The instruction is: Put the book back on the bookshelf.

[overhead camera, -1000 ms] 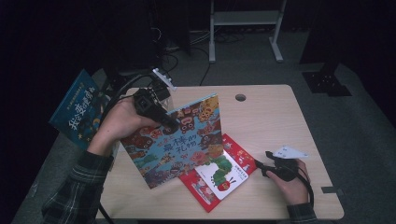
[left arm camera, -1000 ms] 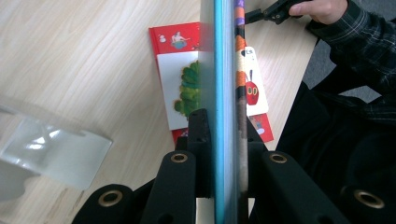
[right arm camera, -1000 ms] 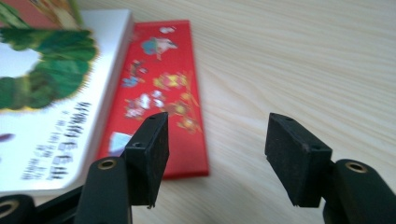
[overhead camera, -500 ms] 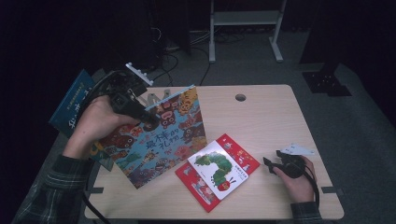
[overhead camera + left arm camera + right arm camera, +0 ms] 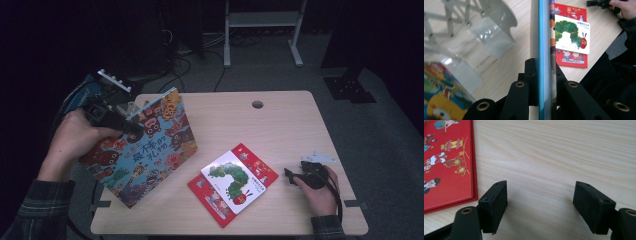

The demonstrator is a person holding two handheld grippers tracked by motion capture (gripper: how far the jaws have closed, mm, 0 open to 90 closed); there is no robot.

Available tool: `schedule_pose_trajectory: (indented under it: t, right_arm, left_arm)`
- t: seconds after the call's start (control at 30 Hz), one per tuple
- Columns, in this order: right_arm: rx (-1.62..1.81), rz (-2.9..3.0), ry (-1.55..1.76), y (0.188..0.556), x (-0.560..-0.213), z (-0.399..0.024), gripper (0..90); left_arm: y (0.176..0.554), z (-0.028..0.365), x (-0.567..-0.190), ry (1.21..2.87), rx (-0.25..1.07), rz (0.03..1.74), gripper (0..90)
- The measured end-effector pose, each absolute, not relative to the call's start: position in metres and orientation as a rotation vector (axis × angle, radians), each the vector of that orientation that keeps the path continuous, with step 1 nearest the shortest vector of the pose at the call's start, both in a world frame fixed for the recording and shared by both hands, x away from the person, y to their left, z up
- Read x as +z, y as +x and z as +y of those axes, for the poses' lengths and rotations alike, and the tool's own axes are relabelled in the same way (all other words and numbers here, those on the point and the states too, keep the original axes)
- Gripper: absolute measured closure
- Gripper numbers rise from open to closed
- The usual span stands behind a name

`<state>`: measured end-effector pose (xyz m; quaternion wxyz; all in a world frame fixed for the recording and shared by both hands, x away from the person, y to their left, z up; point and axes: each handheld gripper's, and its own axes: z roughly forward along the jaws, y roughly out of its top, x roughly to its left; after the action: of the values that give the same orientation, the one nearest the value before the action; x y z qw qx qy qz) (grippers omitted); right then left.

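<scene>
Beside the clear bookstand (image 5: 491,37), left gripper (image 5: 131,127) jaws clamp the picture book (image 5: 145,150).

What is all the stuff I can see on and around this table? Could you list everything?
Large colourful picture book: one, multicoloured with blue spine, tilted over the table's left edge, clamped by the left gripper.
White caterpillar book: one, lying on the red book.
Red picture book: one, flat at the table's front centre.
Clear plastic book stand: one, on the table's left.
Light wooden table: one.
Left gripper: black, shut on the large book.
Right gripper: black, jaws just opened, nothing between them.
</scene>
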<state>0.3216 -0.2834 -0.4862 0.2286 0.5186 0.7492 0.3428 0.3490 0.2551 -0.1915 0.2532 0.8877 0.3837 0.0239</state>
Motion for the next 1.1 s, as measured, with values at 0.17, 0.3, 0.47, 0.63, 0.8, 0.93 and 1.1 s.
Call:
schedule_pose_trajectory:
  t: [0.17, 0.3, 0.47, 0.63, 0.8, 0.93, 1.1]
  right_arm:
    - [0.934, 2.064, 1.441, 0.323, -0.487, -0.284, 19.2]
    - [0.931, 2.065, 1.443, 0.324, -0.487, -0.285, 17.7]
    - [0.929, 2.060, 1.447, 0.325, -0.487, -0.286, 17.7]
    - [0.927, 2.057, 1.451, 0.325, -0.487, -0.286, 17.8]
    - [0.927, 2.057, 1.452, 0.325, -0.487, -0.286, 17.8]
    - [0.927, 2.057, 1.452, 0.325, -0.487, -0.286, 17.8]
    - [0.927, 2.057, 1.452, 0.325, -0.487, -0.286, 17.8]
  left_arm:
    - [0.342, 0.274, -0.193, 2.390, 0.082, 1.132, 80.6]
    - [0.338, 0.290, -0.196, 2.379, 0.103, 1.196, 80.6]
    - [0.337, 0.307, -0.203, 2.349, 0.114, 1.286, 80.6]
    - [0.335, 0.324, -0.209, 2.319, 0.113, 1.360, 80.6]
    - [0.335, 0.341, -0.213, 2.293, 0.134, 1.451, 80.5]
    - [0.337, 0.351, -0.216, 2.255, 0.161, 1.535, 80.6]
    - [0.341, 0.360, -0.219, 2.233, 0.185, 1.604, 80.6]
